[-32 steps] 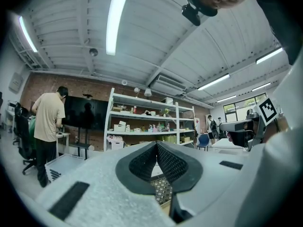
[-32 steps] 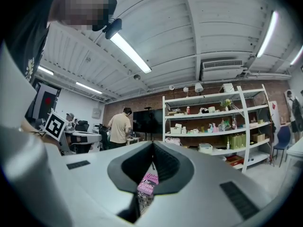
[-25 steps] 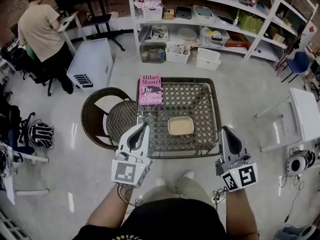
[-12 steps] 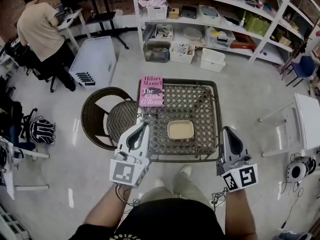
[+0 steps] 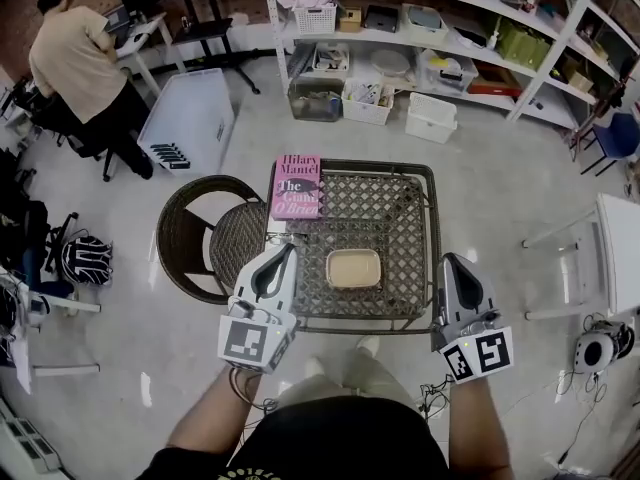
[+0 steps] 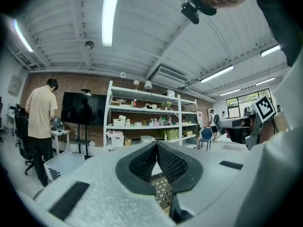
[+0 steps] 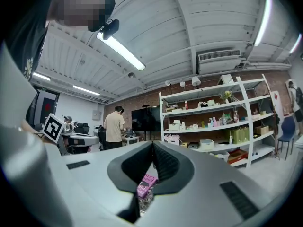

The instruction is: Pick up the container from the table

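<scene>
A shallow beige container [image 5: 354, 268] sits on the wicker table [image 5: 400, 218], near its front edge. My left gripper [image 5: 290, 251] hangs over the table's front left corner, jaws shut and empty. My right gripper [image 5: 451, 260] hovers just off the front right corner, also shut with nothing in it. The container lies between the two grippers, touched by neither. In the left gripper view the tips [image 6: 156, 144] meet, with a bit of wicker below. The right gripper view shows closed tips [image 7: 152, 143] and a sliver of the pink book [image 7: 146, 185] under them.
A pink book [image 5: 297, 185] lies at the table's back left corner. A round wicker chair [image 5: 205, 236] stands left of the table. Shelves with bins [image 5: 420, 28] line the back wall. A person [image 5: 75, 63] stands at a desk far left. A white table [image 5: 618, 253] sits at the right.
The view has shifted slightly, so the table and container sit a little lower and leftward in the frame. Both grippers stay shut and hold about the same pose.
</scene>
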{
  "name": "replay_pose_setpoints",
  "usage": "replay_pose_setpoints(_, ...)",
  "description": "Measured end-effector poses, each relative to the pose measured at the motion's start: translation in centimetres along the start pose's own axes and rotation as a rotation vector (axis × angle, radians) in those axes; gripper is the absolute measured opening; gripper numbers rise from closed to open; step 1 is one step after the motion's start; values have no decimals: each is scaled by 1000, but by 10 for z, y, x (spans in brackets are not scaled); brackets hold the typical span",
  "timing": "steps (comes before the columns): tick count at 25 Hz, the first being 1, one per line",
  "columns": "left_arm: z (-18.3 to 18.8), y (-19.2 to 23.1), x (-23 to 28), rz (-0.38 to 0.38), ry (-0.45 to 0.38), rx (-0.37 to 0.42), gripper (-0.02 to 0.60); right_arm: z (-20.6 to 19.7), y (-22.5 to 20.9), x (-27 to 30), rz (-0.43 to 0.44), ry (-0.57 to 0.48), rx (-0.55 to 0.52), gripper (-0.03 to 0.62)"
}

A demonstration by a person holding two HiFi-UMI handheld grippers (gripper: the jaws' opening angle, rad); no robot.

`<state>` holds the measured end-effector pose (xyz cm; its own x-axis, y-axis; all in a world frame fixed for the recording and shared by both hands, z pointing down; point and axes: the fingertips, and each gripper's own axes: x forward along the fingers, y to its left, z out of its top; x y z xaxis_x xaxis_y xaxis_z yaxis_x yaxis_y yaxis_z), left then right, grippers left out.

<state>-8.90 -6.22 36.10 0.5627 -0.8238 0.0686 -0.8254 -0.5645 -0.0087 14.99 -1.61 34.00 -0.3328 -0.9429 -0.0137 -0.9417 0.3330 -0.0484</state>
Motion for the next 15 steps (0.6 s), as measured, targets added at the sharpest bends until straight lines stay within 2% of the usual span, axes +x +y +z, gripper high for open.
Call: replay_pose_setpoints(15,6,-8,53,98,-1,-15,9,-5,-52,46,109,-1,13,11)
